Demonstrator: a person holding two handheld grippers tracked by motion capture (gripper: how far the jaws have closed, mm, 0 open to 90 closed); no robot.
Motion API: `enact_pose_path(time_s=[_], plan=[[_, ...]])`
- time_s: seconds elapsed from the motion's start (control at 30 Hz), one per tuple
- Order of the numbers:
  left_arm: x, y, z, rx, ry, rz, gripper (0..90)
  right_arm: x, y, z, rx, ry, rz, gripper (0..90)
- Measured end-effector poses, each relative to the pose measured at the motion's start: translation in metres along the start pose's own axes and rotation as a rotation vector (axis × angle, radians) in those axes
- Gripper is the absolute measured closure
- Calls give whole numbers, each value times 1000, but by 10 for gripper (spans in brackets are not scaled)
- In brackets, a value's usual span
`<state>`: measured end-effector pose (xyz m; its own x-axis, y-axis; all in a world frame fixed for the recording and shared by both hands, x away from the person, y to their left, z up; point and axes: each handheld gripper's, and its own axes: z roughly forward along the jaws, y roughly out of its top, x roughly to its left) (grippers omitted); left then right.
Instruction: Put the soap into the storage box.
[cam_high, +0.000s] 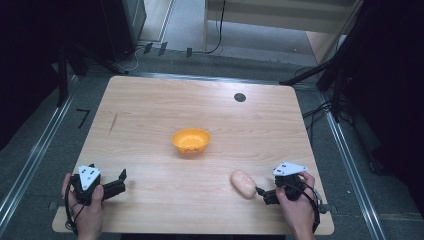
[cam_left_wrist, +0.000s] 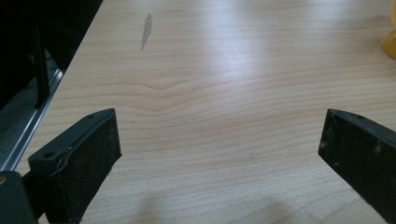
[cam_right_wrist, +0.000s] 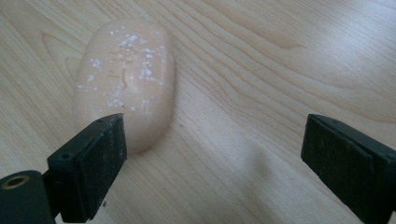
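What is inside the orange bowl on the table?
The orange bowl holds nothing large; small dark specks show on its inner bottom, too small to identify. Its near wall hides part of the inside.

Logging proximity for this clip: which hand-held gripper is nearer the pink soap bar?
Right. The right hand-held gripper sits just beside the soap bar, jaws open. The left hand-held gripper is far across the table's near edge, also open.

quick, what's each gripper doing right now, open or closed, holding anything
Left gripper: open, holding nothing, over bare table.
Right gripper: open, holding nothing; the peach soap bar lies by one jaw, not between them.
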<state>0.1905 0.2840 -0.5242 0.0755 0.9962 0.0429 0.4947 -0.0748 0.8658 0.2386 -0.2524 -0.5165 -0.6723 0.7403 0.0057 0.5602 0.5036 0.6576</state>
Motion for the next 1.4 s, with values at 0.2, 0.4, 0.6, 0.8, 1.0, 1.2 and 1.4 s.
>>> enact_pose_path(time_s=[0.2,0.4,0.6,0.8,1.0,1.2,1.4], plan=[[0,0,0,3,3,6,0,6,5,4,11,17,-8,74],[-1,0,0,3,6,10,0,11,10,7,16,24,-10,74],[-1,0,0,5,10,11,0,17,14,11,28,30,-12,75],[-1,0,0,4,16,11,0,21,17,12,33,38,-9,84],[-1,0,0,5,14,11,0,26,20,15,37,47,-15,86],[-1,0,0,6,14,14,0,30,23,17,33,57,-18,85],[-2,0,1,6,16,16,0,34,25,20,47,54,-7,86]])
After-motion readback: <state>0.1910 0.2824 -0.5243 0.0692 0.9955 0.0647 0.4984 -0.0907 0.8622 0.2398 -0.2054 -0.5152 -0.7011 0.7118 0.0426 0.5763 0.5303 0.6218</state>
